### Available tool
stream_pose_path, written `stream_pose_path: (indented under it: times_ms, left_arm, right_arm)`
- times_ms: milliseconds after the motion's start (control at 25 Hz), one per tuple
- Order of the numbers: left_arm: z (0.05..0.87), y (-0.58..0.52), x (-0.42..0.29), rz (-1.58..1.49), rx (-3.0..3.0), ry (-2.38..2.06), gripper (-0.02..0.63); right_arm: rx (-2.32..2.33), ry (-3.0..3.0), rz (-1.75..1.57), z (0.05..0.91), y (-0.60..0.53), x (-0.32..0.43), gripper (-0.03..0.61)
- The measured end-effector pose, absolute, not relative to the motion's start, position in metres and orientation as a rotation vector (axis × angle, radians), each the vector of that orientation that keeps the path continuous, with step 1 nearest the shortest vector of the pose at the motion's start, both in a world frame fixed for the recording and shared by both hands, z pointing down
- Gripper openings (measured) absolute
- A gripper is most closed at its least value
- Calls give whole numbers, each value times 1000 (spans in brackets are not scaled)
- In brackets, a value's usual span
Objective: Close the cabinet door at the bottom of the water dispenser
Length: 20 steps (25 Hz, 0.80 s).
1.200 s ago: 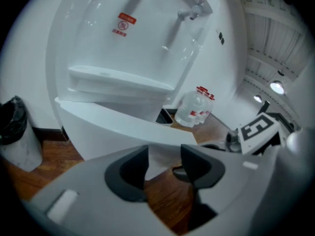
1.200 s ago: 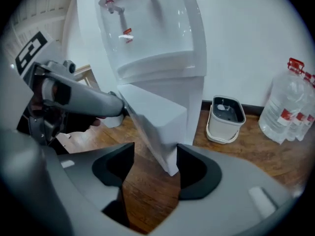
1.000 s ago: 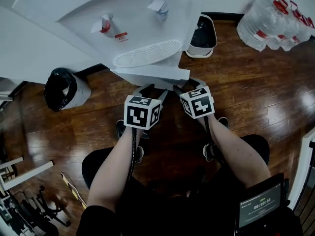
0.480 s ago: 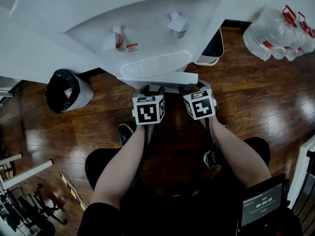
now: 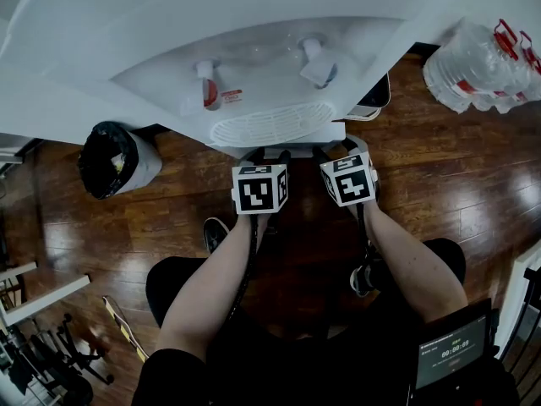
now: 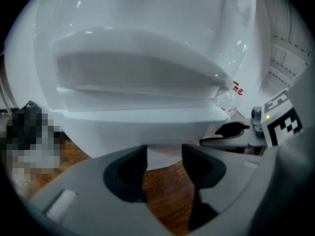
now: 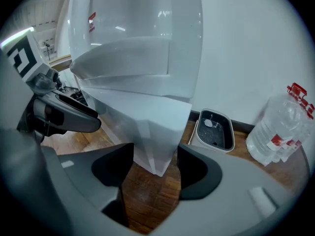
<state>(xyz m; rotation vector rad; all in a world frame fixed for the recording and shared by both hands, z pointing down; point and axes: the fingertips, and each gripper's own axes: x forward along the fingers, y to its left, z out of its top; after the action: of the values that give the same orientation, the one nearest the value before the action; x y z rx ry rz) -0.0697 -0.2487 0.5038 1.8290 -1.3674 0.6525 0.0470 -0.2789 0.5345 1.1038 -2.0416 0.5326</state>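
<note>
Two grippers, each with jaws standing apart and nothing clamped: the left gripper [image 6: 164,154] and the right gripper [image 7: 155,154] sit side by side, low at the front of the water dispenser [image 5: 254,57], beneath its drip tray [image 5: 270,123]. The cabinet door [image 7: 147,127] is just ahead of them at the dispenser's foot. It looks almost flush, one edge perhaps slightly proud. I'd judge the closing nearly done, with a last push left.
</note>
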Motion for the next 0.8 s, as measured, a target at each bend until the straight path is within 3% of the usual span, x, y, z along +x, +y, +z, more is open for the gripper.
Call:
stream_pose_path:
  times_ms: [800]
  left_arm:
    - [504,-268,-60,646,1791,-1337,227]
  right_arm:
    - [1076,-2046,482,530,-317,52,281]
